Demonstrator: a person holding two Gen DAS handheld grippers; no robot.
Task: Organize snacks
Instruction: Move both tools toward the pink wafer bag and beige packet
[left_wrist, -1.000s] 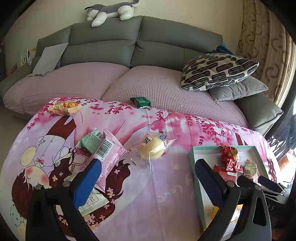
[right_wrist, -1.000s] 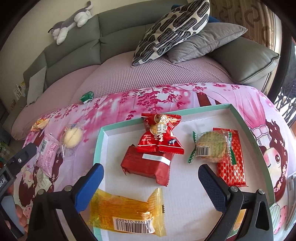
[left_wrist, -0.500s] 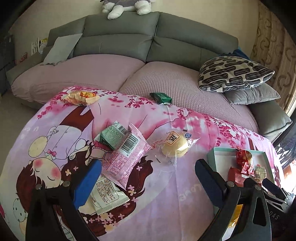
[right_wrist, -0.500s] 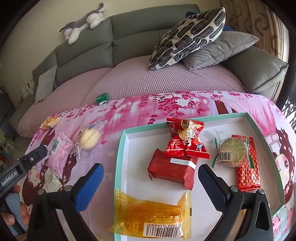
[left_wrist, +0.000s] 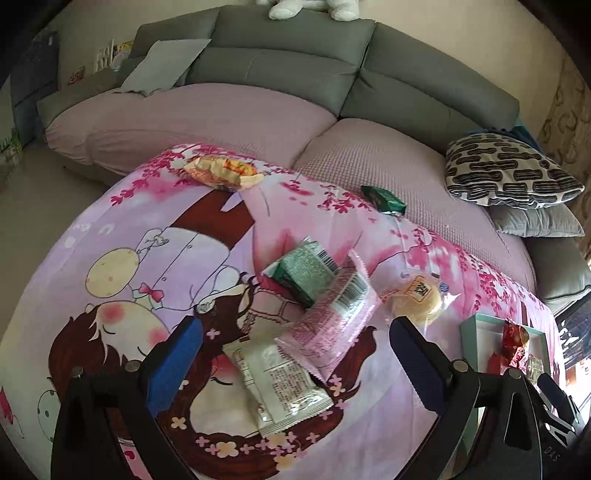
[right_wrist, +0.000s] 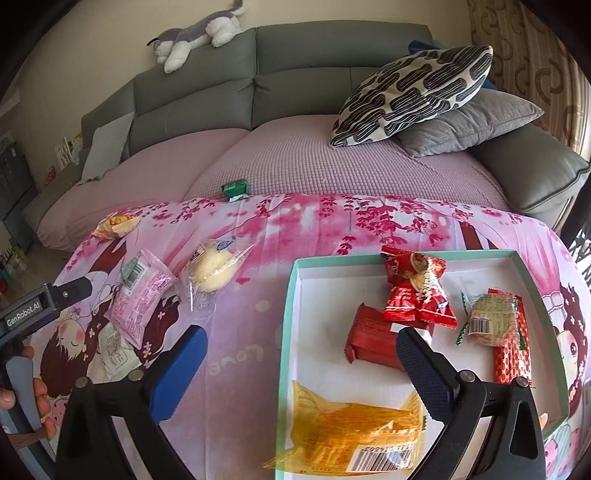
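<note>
My left gripper (left_wrist: 295, 362) is open and empty above loose snacks on the pink cartoon cloth: a white packet (left_wrist: 280, 384), a pink packet (left_wrist: 332, 317), a green packet (left_wrist: 306, 273) and a round bun in clear wrap (left_wrist: 417, 299). An orange snack (left_wrist: 221, 171) and a small green pack (left_wrist: 384, 199) lie farther off. My right gripper (right_wrist: 299, 369) is open and empty over the left edge of the teal tray (right_wrist: 291, 302). The tray holds a yellow packet (right_wrist: 354, 432), a red block (right_wrist: 373, 339), a red candy bag (right_wrist: 417, 291), a round biscuit (right_wrist: 491, 319) and a red patterned packet (right_wrist: 513, 354).
A grey sofa with a mauve cover (right_wrist: 332, 158) runs behind the table. A patterned cushion (right_wrist: 413, 92) and a grey cushion (right_wrist: 469, 123) lie at its right. A plush toy (right_wrist: 195, 35) sits on the backrest. The floor (left_wrist: 33, 206) lies to the left.
My left gripper has moved left and closer over the loose packets. My right gripper has shifted left, so the tray now sits to the right in its view. Both stay open.
</note>
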